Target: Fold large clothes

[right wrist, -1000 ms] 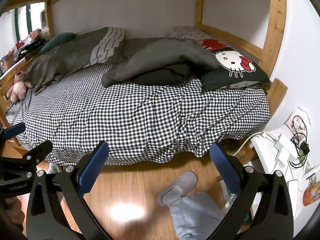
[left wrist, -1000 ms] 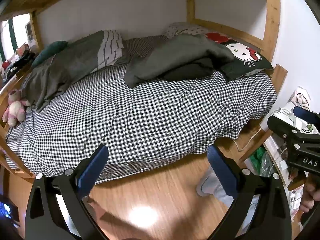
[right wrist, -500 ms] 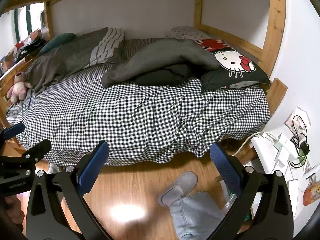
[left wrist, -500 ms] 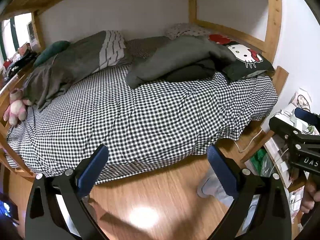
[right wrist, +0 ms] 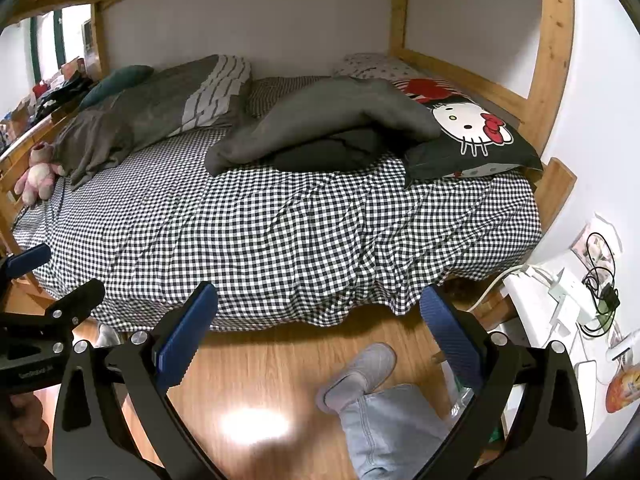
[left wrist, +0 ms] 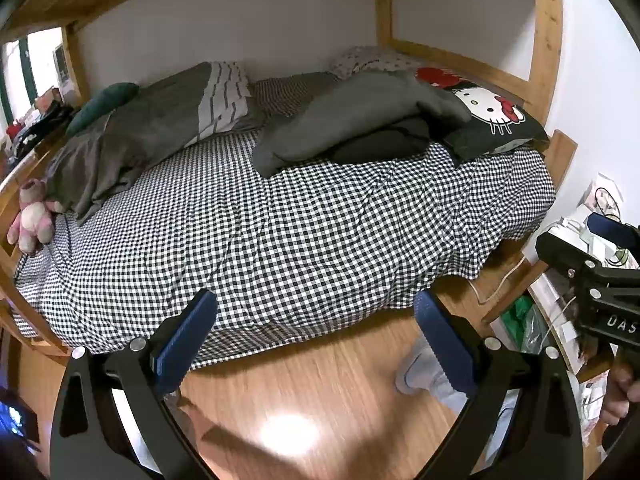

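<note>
Both claws empty. Left gripper (left wrist: pixel 316 324) spread wide, nothing between the blue pads; right gripper (right wrist: pixel 318 316) likewise spread, nothing held. We stand on the wood floor (right wrist: pixel 272 364) short of the bed; neither claw touches cloth.

Task's thing, as we judge it: the grey garment (right wrist: pixel 320 120) heaped on the checked bedsheet (right wrist: pixel 280 220), well ahead of and above both claws, slightly right of centre for the left claw. It lies draped over a darker bundle (right wrist: pixel 328 156), its right end touching the Hello Kitty pillow (right wrist: pixel 472 136). A second grey heap, the striped grey blanket (left wrist: pixel 160 128), lies far ahead to the left; a pink plush toy (left wrist: pixel 34 216) sits beside it.

Handling, our guess: soft, limp, thick-ish fabric, light to moderate weight, no slip worry, not fragile. It will sag and drag whatever lies under it.

Where to take hold: two separate edge points, one claw each, at the low front-left tip (right wrist: pixel 218 160) and near the pillow end, pinching a single layer only.
</note>
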`<control>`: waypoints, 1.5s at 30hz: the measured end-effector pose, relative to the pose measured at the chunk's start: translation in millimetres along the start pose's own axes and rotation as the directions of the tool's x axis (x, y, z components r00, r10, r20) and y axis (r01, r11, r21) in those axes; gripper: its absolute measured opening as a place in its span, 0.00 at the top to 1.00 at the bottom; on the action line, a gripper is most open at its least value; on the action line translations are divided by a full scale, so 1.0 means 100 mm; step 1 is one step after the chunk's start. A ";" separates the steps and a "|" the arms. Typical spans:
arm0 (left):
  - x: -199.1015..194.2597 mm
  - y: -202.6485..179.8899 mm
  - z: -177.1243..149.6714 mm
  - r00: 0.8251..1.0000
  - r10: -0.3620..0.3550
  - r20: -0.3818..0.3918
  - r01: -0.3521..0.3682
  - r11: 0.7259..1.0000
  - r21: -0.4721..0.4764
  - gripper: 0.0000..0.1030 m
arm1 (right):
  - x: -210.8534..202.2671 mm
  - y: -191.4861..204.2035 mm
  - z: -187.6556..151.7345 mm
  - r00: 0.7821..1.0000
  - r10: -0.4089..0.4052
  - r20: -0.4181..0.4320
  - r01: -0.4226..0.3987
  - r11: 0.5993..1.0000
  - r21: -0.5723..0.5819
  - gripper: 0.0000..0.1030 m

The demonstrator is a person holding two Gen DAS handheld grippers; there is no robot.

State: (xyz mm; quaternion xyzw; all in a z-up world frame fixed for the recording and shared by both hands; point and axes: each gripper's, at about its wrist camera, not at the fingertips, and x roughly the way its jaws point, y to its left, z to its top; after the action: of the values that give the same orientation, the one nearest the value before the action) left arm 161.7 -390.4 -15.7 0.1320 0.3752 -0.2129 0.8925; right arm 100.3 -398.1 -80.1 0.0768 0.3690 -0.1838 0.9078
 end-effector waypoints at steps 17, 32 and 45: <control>0.02 -0.01 0.00 1.000 0.003 -0.006 -0.003 1.000 -0.005 0.05 | -0.01 -0.02 0.00 1.000 0.001 0.001 -0.001 1.000 0.001 0.03; -0.01 -0.02 -0.01 1.000 0.004 0.001 -0.004 1.000 0.001 0.05 | 0.00 -0.03 0.00 1.000 0.006 0.004 -0.006 1.000 0.001 0.03; -0.01 -0.03 0.00 1.000 0.004 -0.003 -0.004 1.000 -0.002 0.05 | 0.00 -0.01 0.00 1.000 0.004 0.003 -0.004 1.000 -0.002 0.03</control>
State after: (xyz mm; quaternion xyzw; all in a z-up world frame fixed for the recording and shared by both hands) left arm 159.3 -392.3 -15.4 0.1323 0.3764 -0.2103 0.8925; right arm 100.0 -399.5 -80.1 0.0763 0.3675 -0.1816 0.9089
